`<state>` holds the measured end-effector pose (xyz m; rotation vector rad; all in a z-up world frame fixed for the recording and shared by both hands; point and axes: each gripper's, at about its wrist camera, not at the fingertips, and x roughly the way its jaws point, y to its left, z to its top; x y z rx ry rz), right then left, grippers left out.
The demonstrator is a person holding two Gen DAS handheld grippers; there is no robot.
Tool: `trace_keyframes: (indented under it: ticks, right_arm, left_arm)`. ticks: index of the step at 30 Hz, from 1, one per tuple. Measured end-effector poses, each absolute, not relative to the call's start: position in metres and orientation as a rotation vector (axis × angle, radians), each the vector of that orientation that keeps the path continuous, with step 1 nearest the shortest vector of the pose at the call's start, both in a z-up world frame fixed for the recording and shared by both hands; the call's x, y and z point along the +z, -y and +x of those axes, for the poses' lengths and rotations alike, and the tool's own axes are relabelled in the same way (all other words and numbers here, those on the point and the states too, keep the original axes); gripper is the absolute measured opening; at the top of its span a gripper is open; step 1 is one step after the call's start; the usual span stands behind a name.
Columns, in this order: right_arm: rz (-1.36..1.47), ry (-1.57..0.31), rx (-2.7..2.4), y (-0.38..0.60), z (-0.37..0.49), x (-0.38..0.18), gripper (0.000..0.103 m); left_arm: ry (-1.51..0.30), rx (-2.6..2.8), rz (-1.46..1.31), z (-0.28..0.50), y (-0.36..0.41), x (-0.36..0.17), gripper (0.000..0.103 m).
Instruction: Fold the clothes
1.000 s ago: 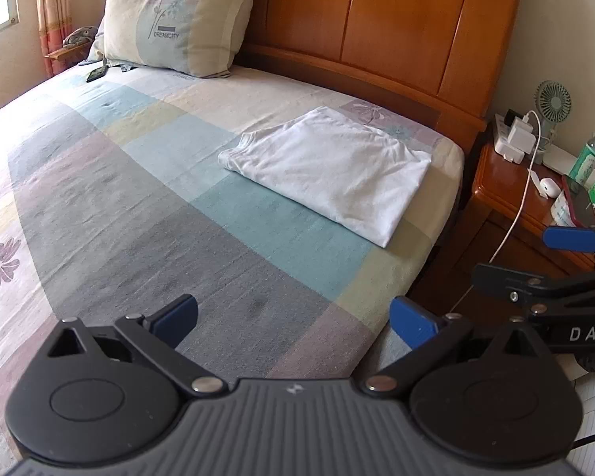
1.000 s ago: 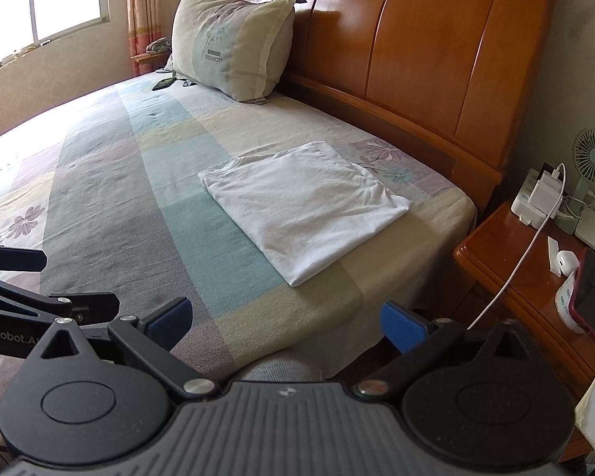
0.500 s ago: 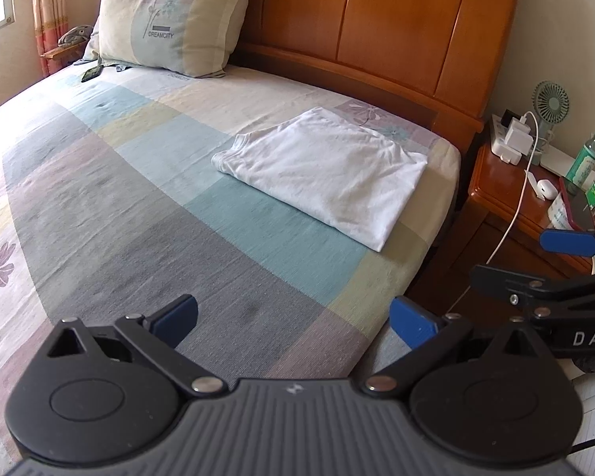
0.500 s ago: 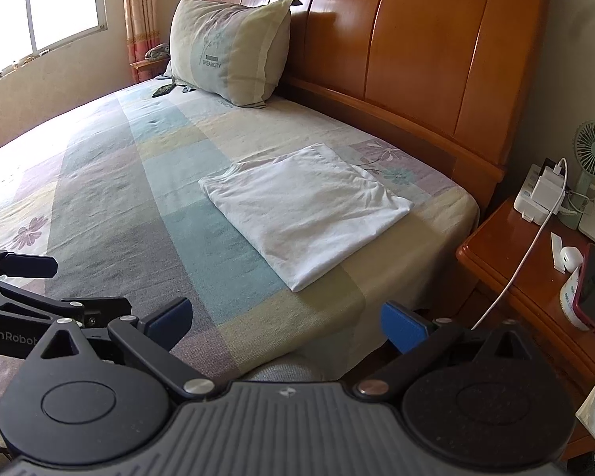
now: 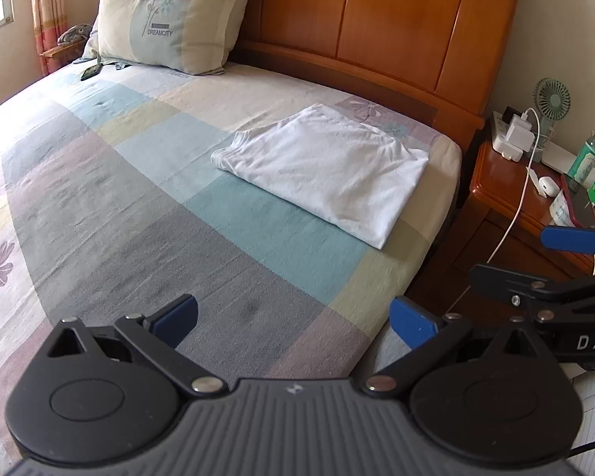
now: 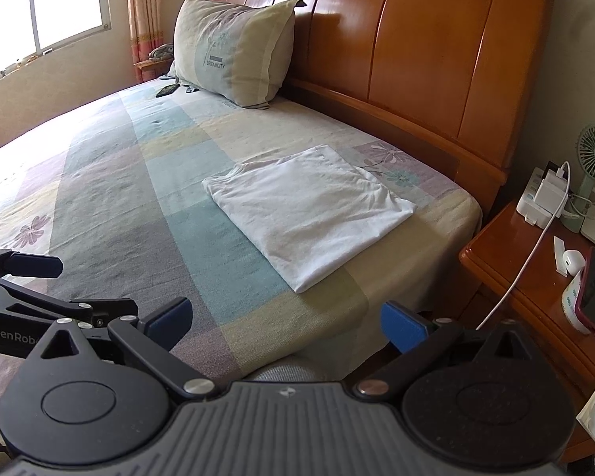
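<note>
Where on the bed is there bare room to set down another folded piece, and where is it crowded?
Bare sheet lies between the white folded shirt and the pillow, and across the grey and teal squares in front of both open tongs. The nightstand is crowded with chargers, a cable and a phone.

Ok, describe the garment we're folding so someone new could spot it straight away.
Find the wooden headboard; the patchwork bedspread runs out from it. Near the bed's corner by the nightstand lies the white garment, folded into a flat rectangle. It is the only plain white cloth on the bed, unlike the printed pillow.
</note>
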<state>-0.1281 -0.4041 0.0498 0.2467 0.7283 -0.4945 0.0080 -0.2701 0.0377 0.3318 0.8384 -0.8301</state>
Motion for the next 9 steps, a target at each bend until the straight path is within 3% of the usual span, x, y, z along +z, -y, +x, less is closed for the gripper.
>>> trace_keyframes:
  ticks: [9]
  right_arm:
    - [0.243, -0.731, -0.493, 0.4024, -0.1268, 0.0493, 0.103]
  left_arm:
    - [-0.837, -0.832, 0.334, 0.0091, 0.2681, 0.0361, 0.102]
